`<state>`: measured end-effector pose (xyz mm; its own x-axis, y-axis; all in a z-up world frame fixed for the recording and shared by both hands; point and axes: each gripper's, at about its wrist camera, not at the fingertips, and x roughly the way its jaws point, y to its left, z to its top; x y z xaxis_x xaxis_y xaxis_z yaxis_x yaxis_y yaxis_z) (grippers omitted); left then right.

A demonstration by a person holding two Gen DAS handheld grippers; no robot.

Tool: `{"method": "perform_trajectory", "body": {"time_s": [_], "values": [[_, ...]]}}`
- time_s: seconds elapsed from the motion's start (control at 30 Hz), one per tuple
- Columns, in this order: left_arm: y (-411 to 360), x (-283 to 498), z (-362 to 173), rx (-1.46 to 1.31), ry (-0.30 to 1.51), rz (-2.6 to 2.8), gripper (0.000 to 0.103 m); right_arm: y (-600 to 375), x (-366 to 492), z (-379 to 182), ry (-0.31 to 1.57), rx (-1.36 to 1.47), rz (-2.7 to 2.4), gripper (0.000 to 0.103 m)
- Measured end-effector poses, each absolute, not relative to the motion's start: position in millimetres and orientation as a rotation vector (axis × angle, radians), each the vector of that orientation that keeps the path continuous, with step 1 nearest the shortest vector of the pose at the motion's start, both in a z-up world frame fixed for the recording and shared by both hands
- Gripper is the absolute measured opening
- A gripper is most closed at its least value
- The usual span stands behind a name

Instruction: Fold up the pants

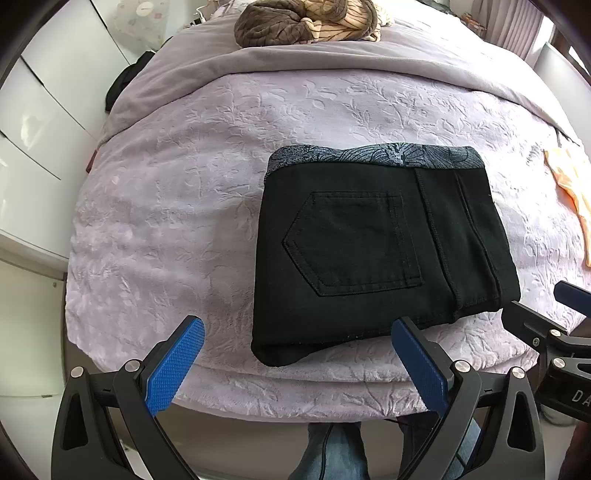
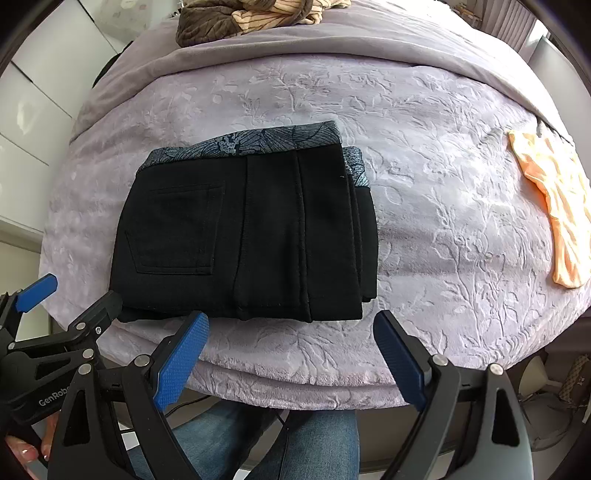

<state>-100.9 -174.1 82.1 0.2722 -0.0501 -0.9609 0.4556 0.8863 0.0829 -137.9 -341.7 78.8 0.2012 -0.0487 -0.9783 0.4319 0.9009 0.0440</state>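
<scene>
Black pants point(image 1: 384, 254) lie folded in compact rectangle on lilac embossed bedspread point(image 1: 184, 192), patterned waistband at 12 o'clock edge, back pocket facing up. We hold left tongs point(image 1: 297, 362) spread apart, empty, at pants' 6 o'clock edge. Right tongs point(image 2: 291, 354) likewise apart, empty, just short of fold. Peach garment point(image 2: 554, 206) lies at 3 o'clock, well apart. Brown bundle point(image 1: 295, 22) sits at 12 o'clock.

My bedroom, daylit.
A lilac bed point(image 1: 229, 155) fills my view; white wardrobe point(image 1: 44, 122) at left, curtains point(image 1: 517, 22) far right.
</scene>
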Motion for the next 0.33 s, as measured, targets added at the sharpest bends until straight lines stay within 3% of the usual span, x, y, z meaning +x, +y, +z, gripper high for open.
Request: {"method": "perform_trajectory", "body": {"time_s": [0.33], "values": [[-178.2, -99.7, 82.3, 0.376, 1.247, -0.364, 0.101, -341.5, -132.2, 76.6, 1.343, 0.334, -0.344, 0.093]]}}
